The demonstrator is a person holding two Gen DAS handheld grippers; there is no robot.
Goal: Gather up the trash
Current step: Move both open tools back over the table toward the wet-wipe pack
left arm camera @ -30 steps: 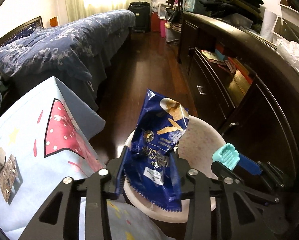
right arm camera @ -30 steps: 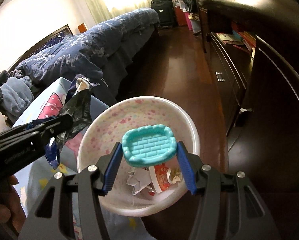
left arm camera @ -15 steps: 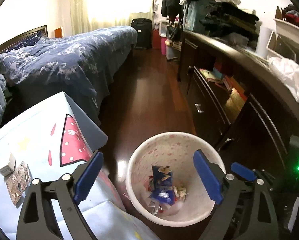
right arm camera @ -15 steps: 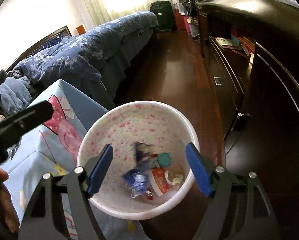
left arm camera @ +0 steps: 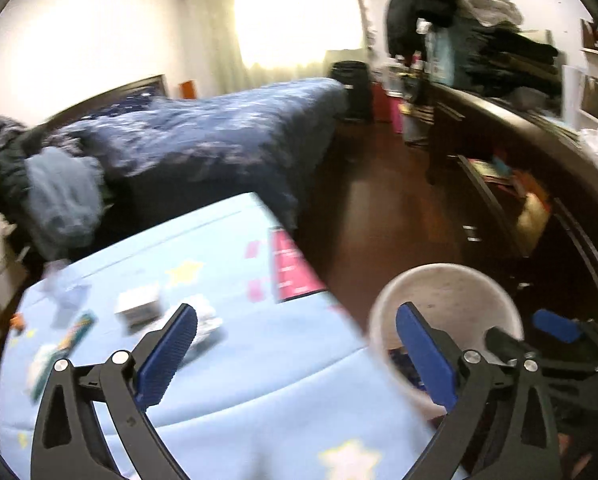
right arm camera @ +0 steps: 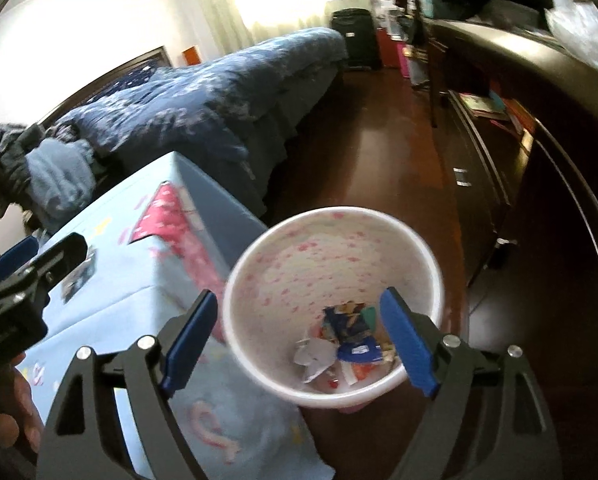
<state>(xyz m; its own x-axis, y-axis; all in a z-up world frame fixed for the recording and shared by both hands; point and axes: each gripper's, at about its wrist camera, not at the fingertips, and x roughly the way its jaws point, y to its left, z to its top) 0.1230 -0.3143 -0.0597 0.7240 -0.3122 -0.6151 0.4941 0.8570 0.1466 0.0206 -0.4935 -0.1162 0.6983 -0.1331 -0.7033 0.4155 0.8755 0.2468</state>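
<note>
A white bin with pink speckles (right arm camera: 331,248) stands on the floor beside the table; it also shows in the left wrist view (left arm camera: 447,292). Inside lie a blue snack bag (right arm camera: 351,336), a teal piece (right arm camera: 369,316) and paper scraps (right arm camera: 313,356). My right gripper (right arm camera: 299,340) is open and empty above the bin's near rim. My left gripper (left arm camera: 297,352) is open and empty above the table with the light blue cloth (left arm camera: 219,380). Small items, among them a white box (left arm camera: 137,306) and a flat packet (left arm camera: 79,330), lie blurred on the cloth left of it.
A bed with a dark blue quilt (left arm camera: 203,148) stands behind the table. A dark wooden cabinet (right arm camera: 559,168) with open shelves runs along the right. Dark wood floor (right arm camera: 379,152) lies between them. A black suitcase (left arm camera: 353,88) stands at the far end.
Both grippers opened, dropping the blue snack bag and the teal piece into the bin. The left gripper then swung left and up over the table. The right stays over the bin.
</note>
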